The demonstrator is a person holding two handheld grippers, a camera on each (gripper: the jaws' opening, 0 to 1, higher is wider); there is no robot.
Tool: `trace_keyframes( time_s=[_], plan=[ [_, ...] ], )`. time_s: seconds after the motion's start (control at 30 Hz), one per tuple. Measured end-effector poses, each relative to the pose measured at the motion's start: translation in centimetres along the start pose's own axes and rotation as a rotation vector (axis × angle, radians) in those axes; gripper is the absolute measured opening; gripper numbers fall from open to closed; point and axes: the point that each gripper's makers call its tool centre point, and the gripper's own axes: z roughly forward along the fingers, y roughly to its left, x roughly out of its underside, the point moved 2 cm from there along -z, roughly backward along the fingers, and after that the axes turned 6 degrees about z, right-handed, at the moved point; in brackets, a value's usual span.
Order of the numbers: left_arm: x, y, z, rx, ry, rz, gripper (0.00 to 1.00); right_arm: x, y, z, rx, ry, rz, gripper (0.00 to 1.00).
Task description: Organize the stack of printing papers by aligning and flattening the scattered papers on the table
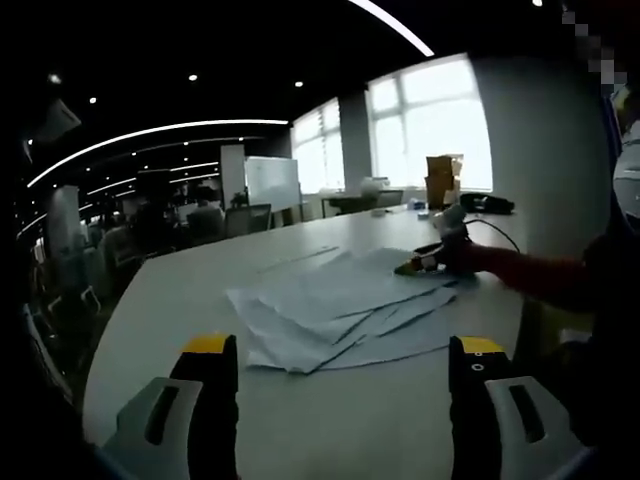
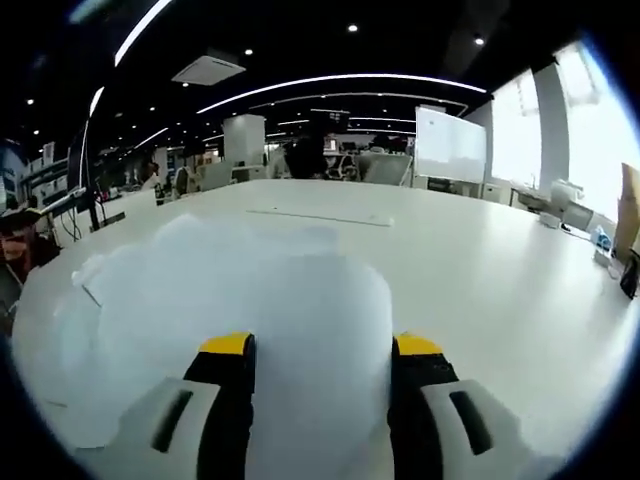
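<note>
On the wide white surface (image 1: 330,420), the fanned, scattered papers (image 1: 340,310) lie near its middle, the right gripper (image 1: 432,262) at their far edge, jaws spread over sheets, and the left gripper (image 1: 345,385) short of them, jaws released.

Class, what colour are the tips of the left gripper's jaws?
Yellow tips on the left gripper, clearest in the left gripper view.

My left claw (image 1: 343,375) has two black jaws with yellow tips, each set on a pale grey housing cut with a dark slot. My right claw (image 2: 322,375) is built the same: yellow-capped black jaws and grey slotted shoulders. My sleeve (image 1: 525,272) is red, and a thin dark cable (image 1: 500,232) loops beside it.
</note>
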Motion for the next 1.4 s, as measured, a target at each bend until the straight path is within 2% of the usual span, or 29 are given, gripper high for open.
trace_keyframes(
  time_s=[0.1,0.37,0.57,0.73,0.83,1.17,1.27,1.4],
  plan=[
    [0.0,0.0,0.0,0.000,-0.001,0.001,0.89,0.0,0.0,0.0,0.002,-0.002,0.002,0.46],
    [0.0,-0.1,0.1,-0.001,-0.001,0.001,0.89,0.2,1.9,-0.4,-0.048,-0.011,-0.034,0.27],
    [0.0,-0.2,0.1,-0.002,0.001,0.002,0.89,0.2,3.3,-1.1,-0.063,-0.019,-0.068,0.20],
    [0.0,-0.3,0.2,0.000,0.002,0.004,0.89,0.4,4.3,-1.8,-0.063,-0.020,-0.066,0.19],
    [-0.1,-0.3,0.2,0.002,0.003,0.007,0.89,0.3,4.1,-1.7,-0.063,-0.013,-0.040,0.18],
    [-0.3,-0.3,0.2,0.000,0.002,0.011,0.89,0.4,5.2,-2.2,-0.057,-0.014,-0.053,0.17],
    [-0.3,-0.2,0.1,-0.003,0.003,0.012,0.89,0.2,4.6,-1.7,-0.056,-0.013,-0.063,0.17],
    [-0.3,-0.2,0.1,-0.004,0.000,0.011,0.89,0.2,4.6,-1.9,-0.052,-0.012,-0.054,0.10]
  ],
)
